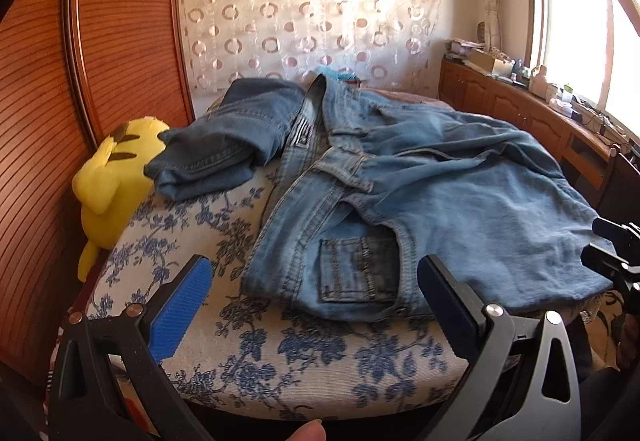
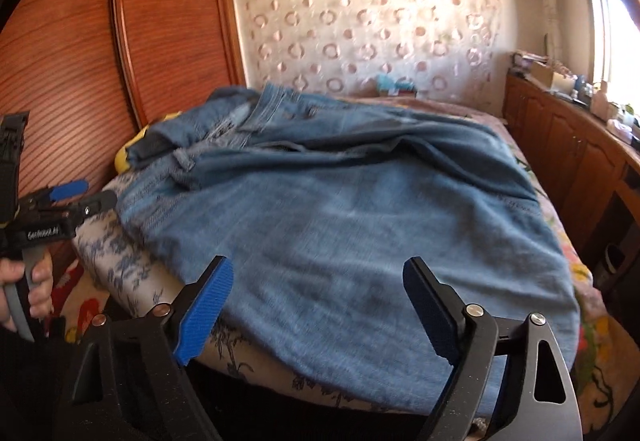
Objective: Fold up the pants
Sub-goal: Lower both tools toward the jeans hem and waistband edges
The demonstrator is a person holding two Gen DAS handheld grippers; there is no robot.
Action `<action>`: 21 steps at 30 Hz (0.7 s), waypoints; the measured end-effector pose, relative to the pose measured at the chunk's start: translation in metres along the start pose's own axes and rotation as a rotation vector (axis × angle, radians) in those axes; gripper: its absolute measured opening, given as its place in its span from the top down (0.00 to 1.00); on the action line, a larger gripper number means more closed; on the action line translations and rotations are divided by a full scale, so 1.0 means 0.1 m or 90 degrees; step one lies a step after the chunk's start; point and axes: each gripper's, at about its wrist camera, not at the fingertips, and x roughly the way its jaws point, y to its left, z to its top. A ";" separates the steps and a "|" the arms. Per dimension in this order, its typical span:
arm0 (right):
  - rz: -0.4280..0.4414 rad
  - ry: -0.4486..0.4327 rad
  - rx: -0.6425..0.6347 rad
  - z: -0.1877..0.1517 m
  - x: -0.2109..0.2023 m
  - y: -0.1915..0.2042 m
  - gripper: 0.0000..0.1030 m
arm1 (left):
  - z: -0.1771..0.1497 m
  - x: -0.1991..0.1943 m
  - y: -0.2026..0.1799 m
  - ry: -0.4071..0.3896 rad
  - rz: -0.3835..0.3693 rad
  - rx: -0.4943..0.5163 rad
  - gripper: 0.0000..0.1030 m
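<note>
Jeans lay ahead of both my spread, empty hand-held grippers.
The light jeans (image 1: 420,181) sprawled crumpled on the bed (image 1: 224,329), waistband toward the yellow plush (image 1: 108,185); my left hand-held gripper (image 1: 316,297) faced their back pocket, my right hand-held gripper (image 2: 320,301) the leg side.

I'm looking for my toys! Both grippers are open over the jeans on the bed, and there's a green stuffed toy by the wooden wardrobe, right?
Almost. The stuffed toy is yellow, not green, as the left wrist view shows. The rest holds: left gripper and right gripper are open over the jeans, and the toy lies by the wardrobe.
</note>
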 end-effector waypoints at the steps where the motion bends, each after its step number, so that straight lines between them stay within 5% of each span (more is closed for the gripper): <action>1: 0.004 0.007 -0.005 0.01 0.01 0.00 0.17 | -0.01 0.02 0.02 0.004 -0.001 -0.001 0.00; 8: 0.040 0.055 -0.042 0.02 -0.02 -0.04 0.31 | -0.06 0.19 0.18 0.032 -0.002 -0.010 0.00; 21: 0.036 0.119 -0.093 -0.10 -0.21 -0.27 0.38 | -0.10 0.46 0.48 0.069 0.000 -0.021 0.06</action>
